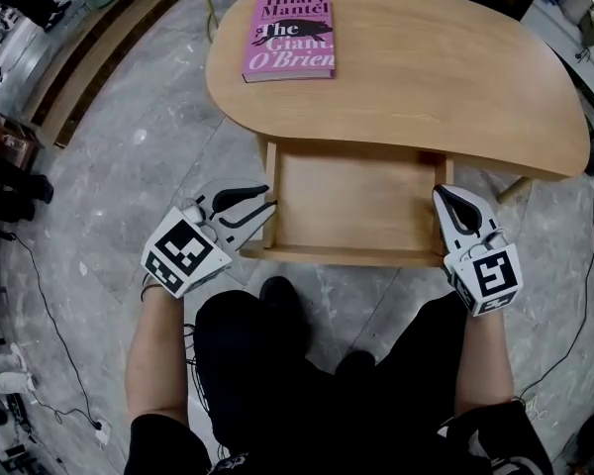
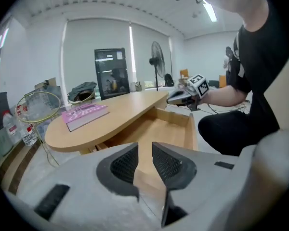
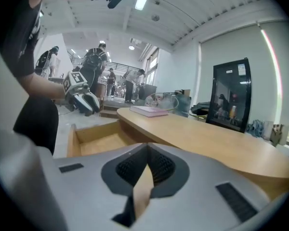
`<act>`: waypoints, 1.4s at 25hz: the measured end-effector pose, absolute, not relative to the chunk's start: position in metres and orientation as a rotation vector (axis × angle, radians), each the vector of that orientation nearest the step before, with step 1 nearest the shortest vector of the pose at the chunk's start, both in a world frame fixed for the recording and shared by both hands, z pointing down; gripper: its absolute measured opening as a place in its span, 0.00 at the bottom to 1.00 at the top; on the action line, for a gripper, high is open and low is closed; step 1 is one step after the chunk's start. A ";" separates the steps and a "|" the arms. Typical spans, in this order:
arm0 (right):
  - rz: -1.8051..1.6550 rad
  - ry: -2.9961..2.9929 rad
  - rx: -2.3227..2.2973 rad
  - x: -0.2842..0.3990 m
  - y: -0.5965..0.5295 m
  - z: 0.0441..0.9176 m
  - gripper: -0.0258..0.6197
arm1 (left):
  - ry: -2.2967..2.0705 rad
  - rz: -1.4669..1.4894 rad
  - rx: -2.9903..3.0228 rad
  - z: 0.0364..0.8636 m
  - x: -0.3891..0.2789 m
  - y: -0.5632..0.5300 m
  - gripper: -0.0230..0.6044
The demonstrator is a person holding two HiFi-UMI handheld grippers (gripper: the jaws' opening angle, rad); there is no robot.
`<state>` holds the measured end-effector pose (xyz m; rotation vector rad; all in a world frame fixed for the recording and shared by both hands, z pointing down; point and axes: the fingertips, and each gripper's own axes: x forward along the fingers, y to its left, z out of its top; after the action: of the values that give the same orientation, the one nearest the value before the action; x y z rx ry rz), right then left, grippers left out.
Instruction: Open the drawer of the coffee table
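I see the table point(image 1: 455, 77). It is light wood with a round, bean-shaped top. Its drawer point(image 1: 351, 201) is pulled out toward me from under the top. The drawer is a shallow wood box, and its bare floor shows.

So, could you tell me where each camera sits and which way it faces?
Head view: on the head, down at table, drawer; forearms, legs show.
Left gripper view: on left gripper, across drawer toward right gripper; torso shows.
Right gripper view: on right gripper, across drawer toward left gripper; arm shows.
Shared: drawer and book.
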<state>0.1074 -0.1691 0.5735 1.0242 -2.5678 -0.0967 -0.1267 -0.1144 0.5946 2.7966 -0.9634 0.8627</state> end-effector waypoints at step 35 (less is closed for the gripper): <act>0.056 -2.679 1.145 0.098 -0.159 0.228 0.05 | -1.442 0.489 2.507 0.288 -0.115 -0.160 0.05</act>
<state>0.0976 -0.1594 0.2285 1.1445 -2.6794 0.0564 -0.1148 -0.1603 0.2883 2.5073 -1.4419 0.4885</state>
